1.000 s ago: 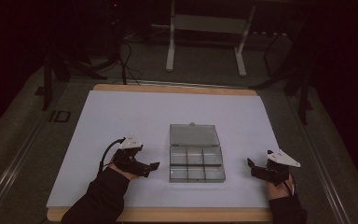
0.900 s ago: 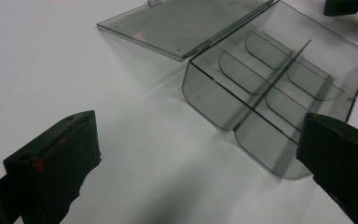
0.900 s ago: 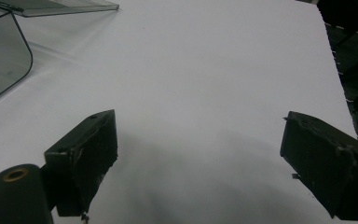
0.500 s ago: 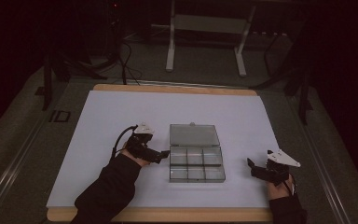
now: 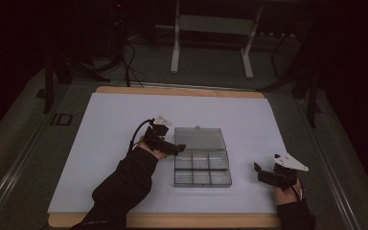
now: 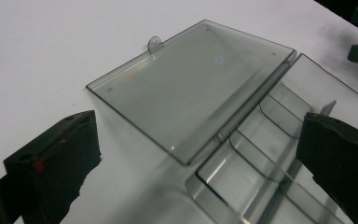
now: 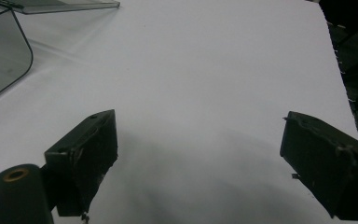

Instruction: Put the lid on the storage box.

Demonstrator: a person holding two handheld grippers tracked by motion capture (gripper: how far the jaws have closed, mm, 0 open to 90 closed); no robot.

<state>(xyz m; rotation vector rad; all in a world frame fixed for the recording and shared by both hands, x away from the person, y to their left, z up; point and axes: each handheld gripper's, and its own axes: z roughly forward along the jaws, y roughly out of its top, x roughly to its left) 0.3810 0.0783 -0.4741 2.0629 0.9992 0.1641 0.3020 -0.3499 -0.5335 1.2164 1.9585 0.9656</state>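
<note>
A clear plastic compartment box [image 5: 201, 169] lies open in the middle of the white table sheet, its lid [image 5: 199, 139] folded flat on the far side. My left gripper [image 5: 178, 148] is at the box's left edge near the hinge, open, jaws wide with nothing between them. In the left gripper view the lid [image 6: 191, 84] and the empty compartments [image 6: 261, 154] lie just ahead of the jaws. My right gripper [image 5: 259, 171] rests to the right of the box, open, over bare sheet. The box corner [image 7: 2, 51] shows at the upper left of the right gripper view.
The white sheet [image 5: 115, 124] covers a wooden tabletop [image 5: 172, 220]. A metal stand [image 5: 211, 28] and cables [image 5: 124, 52] sit on the floor beyond the table's far edge. Dark floor surrounds the table.
My left gripper has moved right and away from the person, from the table's left part up to the box's left edge. The right gripper has stayed put.
</note>
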